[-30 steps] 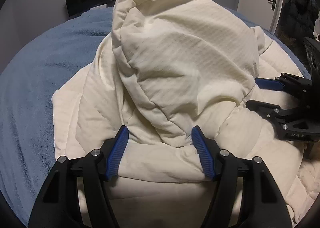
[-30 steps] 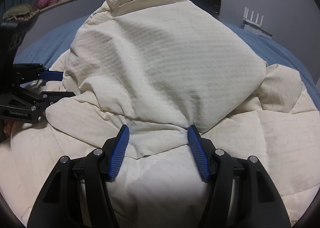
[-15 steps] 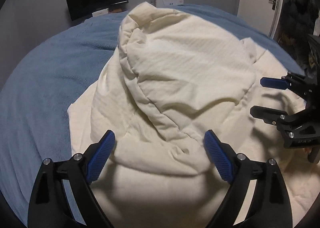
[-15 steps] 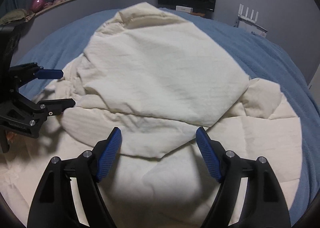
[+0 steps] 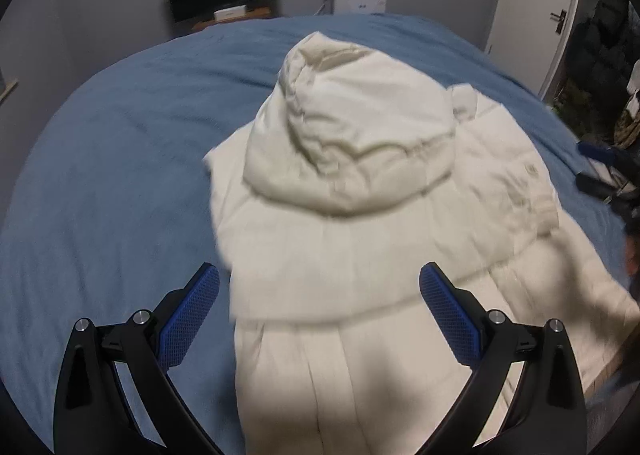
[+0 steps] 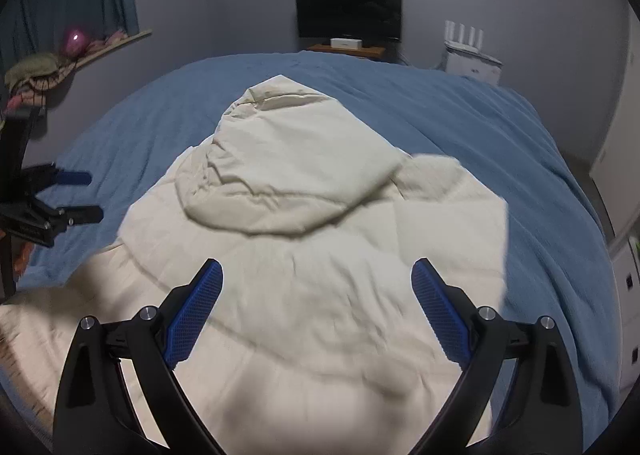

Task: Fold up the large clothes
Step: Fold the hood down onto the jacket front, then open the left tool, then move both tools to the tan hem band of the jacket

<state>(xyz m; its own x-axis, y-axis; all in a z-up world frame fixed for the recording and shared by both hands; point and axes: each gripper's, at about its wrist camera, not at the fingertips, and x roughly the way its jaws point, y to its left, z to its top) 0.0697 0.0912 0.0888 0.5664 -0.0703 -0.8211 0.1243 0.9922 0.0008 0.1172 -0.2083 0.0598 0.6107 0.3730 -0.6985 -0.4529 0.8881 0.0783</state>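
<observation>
A: Where is the garment?

B: The cream quilted puffer coat (image 5: 360, 239) lies spread on the blue fleece bed cover (image 5: 112, 175), its padded hood (image 6: 288, 171) folded down over the upper back. Part of the coat bunches toward the right in the left wrist view.

A: And the left gripper (image 5: 320, 307)?

B: Released. Its jaws have just been opening, and the blue ribbed pads (image 5: 188, 319) now stand wide apart above the coat with no fabric pinched between them.

A: The right gripper (image 6: 318, 305)?

B: Also let go. Its jaws have just been opening too, and nothing is between them; the coat lies below, apart from the pads. It shows at the right edge of the left wrist view as well.

A: Anything behind?

B: A dark flat screen (image 6: 348, 9) against the grey wall and a white router with upright antennas (image 6: 466, 35) beside it.
</observation>
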